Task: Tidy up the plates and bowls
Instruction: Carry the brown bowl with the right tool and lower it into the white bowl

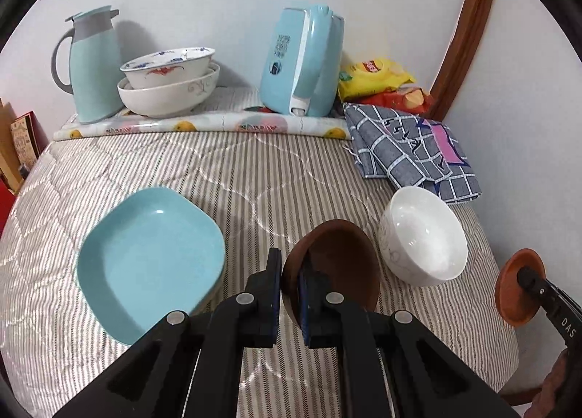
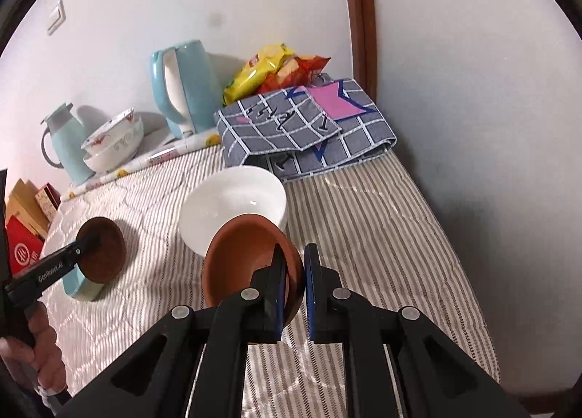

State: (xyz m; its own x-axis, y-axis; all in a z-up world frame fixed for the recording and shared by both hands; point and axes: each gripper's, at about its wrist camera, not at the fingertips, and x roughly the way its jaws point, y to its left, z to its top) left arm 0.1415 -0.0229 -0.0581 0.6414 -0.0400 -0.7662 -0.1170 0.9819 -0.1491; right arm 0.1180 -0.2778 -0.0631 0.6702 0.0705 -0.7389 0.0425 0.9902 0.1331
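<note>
Both brown bowls looked stiff, light and breakable, with smooth walls that could slip; the rim was the sensible hold. The left gripper (image 1: 290, 294) was clamped on the rim of a dark bowl (image 1: 334, 265), held above the striped bed (image 1: 254, 178) just right of the blue plate (image 1: 149, 265). The right gripper (image 2: 295, 290) pinched a terracotta bowl (image 2: 247, 258) by its rim, seemingly clear of the white bowl (image 2: 232, 203) behind it.

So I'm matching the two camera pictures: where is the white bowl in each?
Left wrist view: white bowl at right of centre, beside the brown bowl.
Right wrist view: white bowl at centre, behind the brown dish.
Shared landmark: checked cloth behind it.
</note>
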